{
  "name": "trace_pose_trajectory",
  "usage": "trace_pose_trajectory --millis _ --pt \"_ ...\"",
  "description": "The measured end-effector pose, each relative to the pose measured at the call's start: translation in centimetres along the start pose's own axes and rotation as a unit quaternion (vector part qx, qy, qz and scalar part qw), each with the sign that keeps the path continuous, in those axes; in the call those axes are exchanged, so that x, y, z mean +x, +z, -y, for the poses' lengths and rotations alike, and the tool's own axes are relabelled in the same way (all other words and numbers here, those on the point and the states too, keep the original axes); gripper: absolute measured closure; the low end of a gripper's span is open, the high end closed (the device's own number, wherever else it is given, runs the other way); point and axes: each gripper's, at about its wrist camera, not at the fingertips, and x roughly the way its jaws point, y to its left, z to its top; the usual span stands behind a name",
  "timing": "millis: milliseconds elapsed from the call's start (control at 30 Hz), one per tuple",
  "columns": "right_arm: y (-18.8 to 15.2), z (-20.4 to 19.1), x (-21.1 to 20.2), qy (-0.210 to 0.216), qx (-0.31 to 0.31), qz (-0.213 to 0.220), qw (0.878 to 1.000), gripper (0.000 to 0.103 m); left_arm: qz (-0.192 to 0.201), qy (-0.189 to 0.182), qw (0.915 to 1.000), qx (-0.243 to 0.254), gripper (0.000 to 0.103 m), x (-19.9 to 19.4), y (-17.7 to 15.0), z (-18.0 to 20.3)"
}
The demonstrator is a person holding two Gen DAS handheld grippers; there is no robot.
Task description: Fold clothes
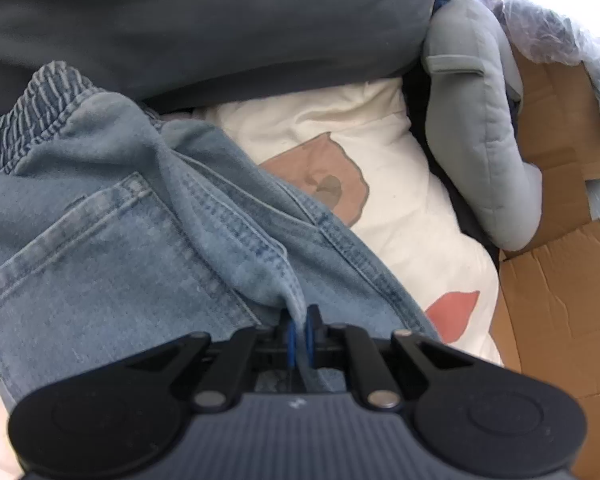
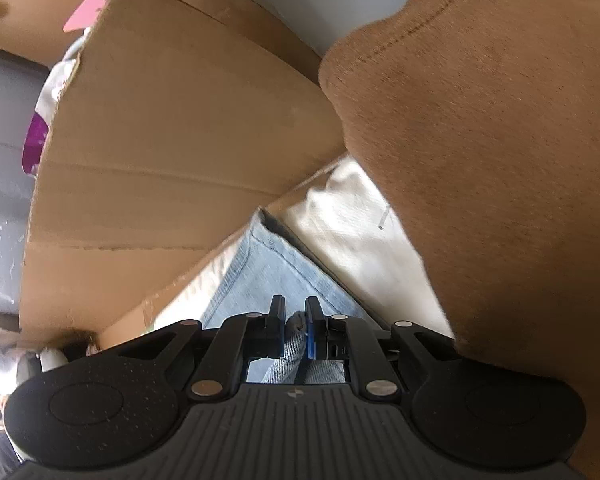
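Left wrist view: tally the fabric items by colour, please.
Blue denim: 1, jeans
Dark grey: 1, cloth
Light grey: 1, padded piece
White with patches: 1, bedding
Total: 4

Right tongs (image 2: 294, 320) clamped on a bunched fold of light denim jeans (image 2: 268, 272). Cardboard box flap (image 2: 172, 128) fills upper left, brown fabric (image 2: 500, 160) hangs at right, cream cloth (image 2: 352, 216) between them.

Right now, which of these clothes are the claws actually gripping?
The blue jeans: both the left claw and right claw pinch denim; the other garments lie untouched.
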Motion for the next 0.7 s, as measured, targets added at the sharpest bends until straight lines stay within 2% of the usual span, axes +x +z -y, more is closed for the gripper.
trace_pose_trajectory --millis 100,167,233,333,433,500,567,600,633,700 --pt "0.2 -0.4 -0.1 0.001 0.002 0.011 1.0 0.095 0.003 -0.004 1.0 -0.006 0.097 -0.1 0.3 0.3" --pt "0.3 -0.5 -0.3 0.002 0.004 0.022 1.0 0.103 0.006 -0.006 0.9999 -0.006 0.097 0.0 0.5 0.6" --pt "1.0 -0.5 -1.0 0.006 0.01 0.046 0.999 0.103 0.007 -0.006 0.9999 -0.005 0.097 0.1 0.7 0.9" --pt "1.9 -0.7 -1.2 0.012 0.01 0.045 0.999 0.103 -0.003 0.003 0.9999 0.009 0.097 0.9 0.5 1.2" --pt "1.7 -1.8 -0.9 -0.008 -0.045 0.029 0.999 0.103 -0.014 0.011 0.9998 0.007 0.095 1.7 0.6 1.1" --pt "1.3 -2.1 -0.4 -0.011 -0.078 0.017 0.997 0.102 -0.02 0.013 0.9994 0.025 0.089 1.6 0.7 1.7" --pt "0.9 -2.4 0.1 -0.014 -0.11 0.005 0.994 0.102 -0.028 0.006 0.9982 0.052 0.079 1.3 0.7 2.5" --pt "0.7 -2.6 0.4 -0.016 -0.126 -0.001 0.992 0.102 -0.031 0.005 0.9972 0.067 0.078 1.0 0.7 3.0" --pt "0.4 -2.8 0.8 -0.017 -0.142 -0.007 0.99 0.098 -0.033 0.005 0.9961 0.082 0.078 0.7 0.7 3.5" --pt "-0.3 -3.1 1.4 -0.015 -0.168 -0.018 0.985 0.084 -0.036 0.004 0.9931 0.112 0.078 0.0 0.9 4.4"
